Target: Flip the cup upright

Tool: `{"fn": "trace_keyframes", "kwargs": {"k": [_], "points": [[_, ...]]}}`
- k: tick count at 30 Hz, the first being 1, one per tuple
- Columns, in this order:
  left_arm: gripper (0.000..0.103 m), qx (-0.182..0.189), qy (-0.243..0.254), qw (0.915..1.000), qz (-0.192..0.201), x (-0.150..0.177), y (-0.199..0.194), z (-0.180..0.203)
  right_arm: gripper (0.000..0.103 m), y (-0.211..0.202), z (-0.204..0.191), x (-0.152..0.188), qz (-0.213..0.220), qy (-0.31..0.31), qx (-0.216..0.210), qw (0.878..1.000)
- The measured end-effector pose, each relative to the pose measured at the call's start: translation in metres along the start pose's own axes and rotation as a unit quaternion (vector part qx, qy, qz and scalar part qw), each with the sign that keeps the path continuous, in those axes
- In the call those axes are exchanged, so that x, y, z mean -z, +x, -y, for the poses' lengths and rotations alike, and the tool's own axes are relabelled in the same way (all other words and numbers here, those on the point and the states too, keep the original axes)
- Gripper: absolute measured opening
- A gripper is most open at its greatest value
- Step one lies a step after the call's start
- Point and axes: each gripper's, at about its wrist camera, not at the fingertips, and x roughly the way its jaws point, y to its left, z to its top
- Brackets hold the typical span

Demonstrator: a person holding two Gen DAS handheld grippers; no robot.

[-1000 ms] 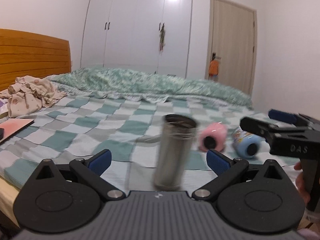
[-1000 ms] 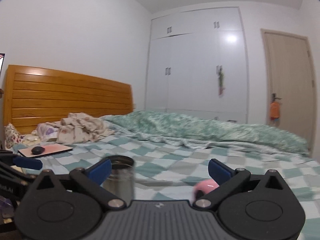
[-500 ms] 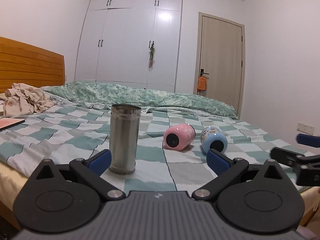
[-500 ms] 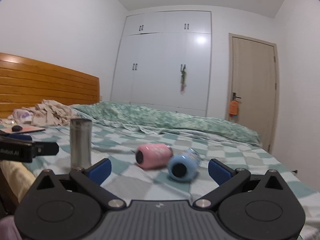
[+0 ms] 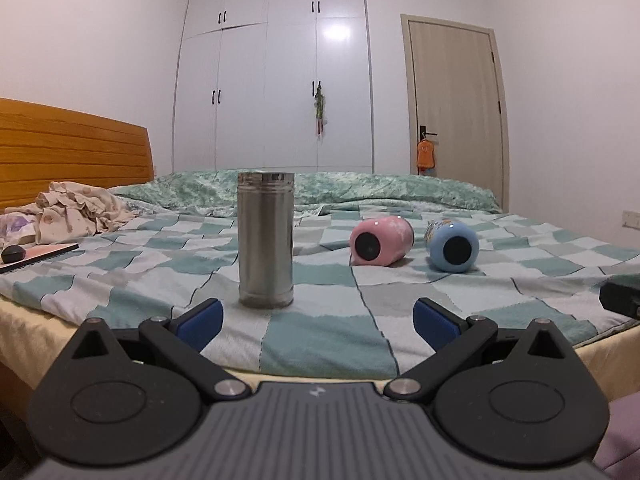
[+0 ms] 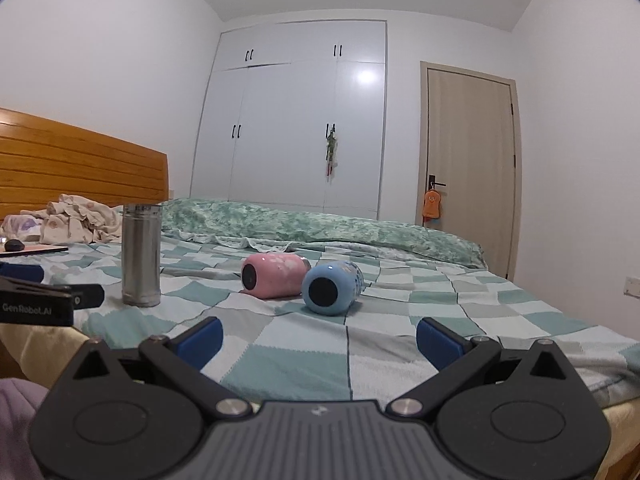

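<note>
Checkered bedding (image 5: 320, 340) carried a steel cup (image 5: 265, 240) standing upright; right of it lay the pink cup (image 6: 274, 275) and blue cup (image 6: 331, 288). Both the left gripper (image 5: 318, 320) and right gripper (image 6: 319, 334) gaped wide, empty. Gripping a lying cup mid-body, then rotating slowly, seemed wisest.

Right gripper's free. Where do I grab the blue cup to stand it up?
Grip the blue cup across its round body, coming from above with fingers straddling its sides. It lies on its side, base toward the right gripper, touching the pink cup, so keep clear of that side.
</note>
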Motion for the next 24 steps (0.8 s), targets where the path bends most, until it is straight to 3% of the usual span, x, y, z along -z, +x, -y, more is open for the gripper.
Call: {"fn": "trace_keyframes", "kwargs": {"k": [8, 24], "points": [[0.103, 0.006, 0.021, 0.9997, 0.012, 0.0039, -0.0024, 0.0062, 0.103, -0.0018, -0.0031, 0.0019, 0.014, 0.000, 0.009, 1.000], [0.103, 0.006, 0.013, 0.9998, 0.012, 0.0047, -0.0025, 0.0036, 0.103, 0.0009, -0.0032, 0.0025, 0.013, 0.002, 0.012, 1.000]]}}
